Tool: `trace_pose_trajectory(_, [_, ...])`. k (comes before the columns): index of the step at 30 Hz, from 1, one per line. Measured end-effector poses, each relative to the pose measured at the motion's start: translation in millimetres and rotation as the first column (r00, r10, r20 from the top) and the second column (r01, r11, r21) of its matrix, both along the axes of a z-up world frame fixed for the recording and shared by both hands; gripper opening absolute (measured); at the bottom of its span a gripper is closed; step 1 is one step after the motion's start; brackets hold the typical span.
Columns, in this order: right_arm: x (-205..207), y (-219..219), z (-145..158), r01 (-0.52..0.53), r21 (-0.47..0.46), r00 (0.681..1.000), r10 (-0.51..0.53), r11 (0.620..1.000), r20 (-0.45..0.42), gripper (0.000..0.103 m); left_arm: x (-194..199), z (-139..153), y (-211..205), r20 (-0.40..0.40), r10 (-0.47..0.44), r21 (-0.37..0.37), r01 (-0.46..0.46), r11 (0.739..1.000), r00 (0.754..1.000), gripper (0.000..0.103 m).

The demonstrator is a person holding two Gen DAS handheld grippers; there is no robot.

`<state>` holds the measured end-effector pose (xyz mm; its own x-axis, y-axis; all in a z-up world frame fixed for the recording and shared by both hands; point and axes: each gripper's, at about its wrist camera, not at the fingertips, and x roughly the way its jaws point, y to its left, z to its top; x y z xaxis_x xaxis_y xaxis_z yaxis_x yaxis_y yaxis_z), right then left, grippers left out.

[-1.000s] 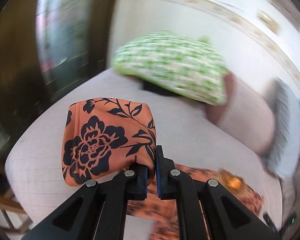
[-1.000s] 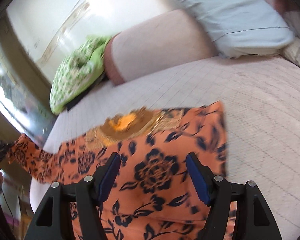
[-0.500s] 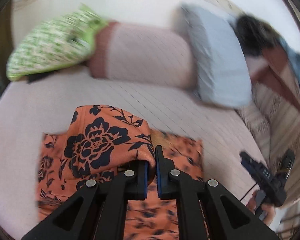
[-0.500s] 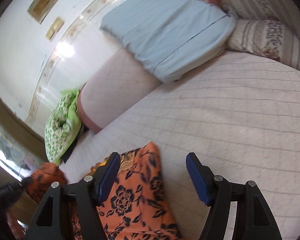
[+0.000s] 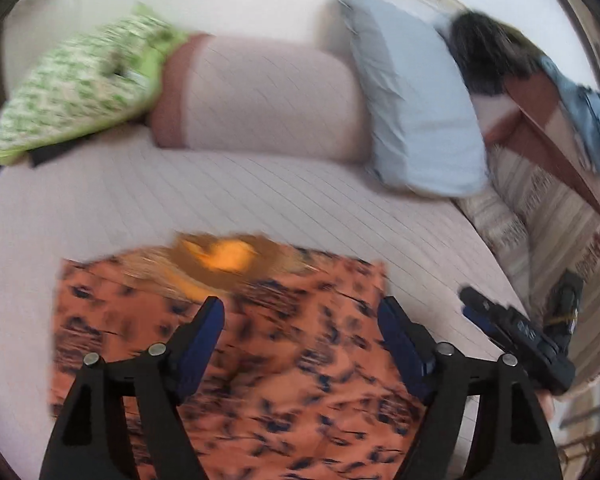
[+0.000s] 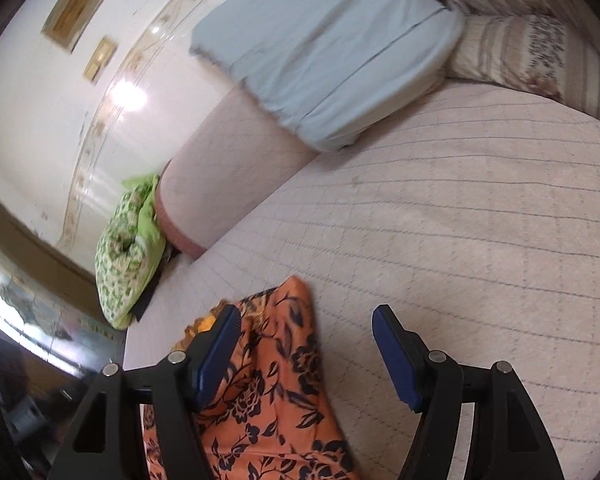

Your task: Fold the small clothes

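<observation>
We see one orange garment with a black floral print (image 5: 236,344), with one gold embroidered neckline (image 5: 220,258), lying flat on the pale checked bed sheet (image 5: 220,196). The left gripper (image 5: 302,322) hangs over the garment; its jaws have just been opening and now stand wide, with the cloth below them and nothing pressed between the two blue pads (image 5: 204,336). In the right wrist view, the right gripper (image 6: 306,334) is likewise spread wide and grips nothing: its left finger lies over the garment's right edge (image 6: 268,380), its right finger over bare sheet (image 6: 460,240). In the left wrist view that second gripper (image 5: 516,336) appears to the right of the garment. At the head of the bed we count three cushions in a row: one green-and-white patterned pillow (image 5: 76,84) on the left, one pink bolster (image 5: 260,100) in the middle, and one light blue pillow (image 5: 412,104) on the right. One striped beige blanket (image 6: 528,52) lies further right. A person (image 5: 520,76) lies beyond the blue pillow, blurred.
</observation>
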<state>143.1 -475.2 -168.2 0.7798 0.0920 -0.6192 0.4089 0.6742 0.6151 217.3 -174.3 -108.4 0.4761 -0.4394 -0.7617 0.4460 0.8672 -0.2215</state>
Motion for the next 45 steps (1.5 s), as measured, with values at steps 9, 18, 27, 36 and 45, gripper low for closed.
trace_pose_trajectory(9, [30, 52, -3, -0.113, -0.024, 0.994, 0.112, 0.993, -0.017, 0.071, 34, -63, 50, -0.146, 0.205, 0.194, -0.175, 0.965, 0.968, 0.079])
trace_pose_trajectory(18, [36, 54, -8, -0.109, -0.040, 0.994, 0.108, 0.993, -0.032, 0.072, 13, -93, -16, -0.123, 0.099, 0.292, -0.059, 0.955, 0.987, 0.068])
trace_pose_trajectory(27, [33, 35, -10, -0.078, 0.010, 0.997, 0.078, 0.997, -0.016, 0.071, -77, -100, -65, -0.073, -0.246, 0.339, 0.256, 0.905, 0.967, 0.068])
trace_pose_trajectory(36, [35, 42, -11, -0.153, -0.017, 0.987, 0.151, 0.988, -0.062, 0.071, -34, -87, 45, -0.073, 0.050, 0.307, -0.025, 0.951, 0.996, 0.068])
trace_pose_trajectory(45, [51, 52, -48, -0.240, -0.013, 0.934, 0.227, 0.971, -0.277, 0.071, 28, -109, 151, -0.001, 0.363, 0.444, -0.325, 0.835, 0.932, 0.068])
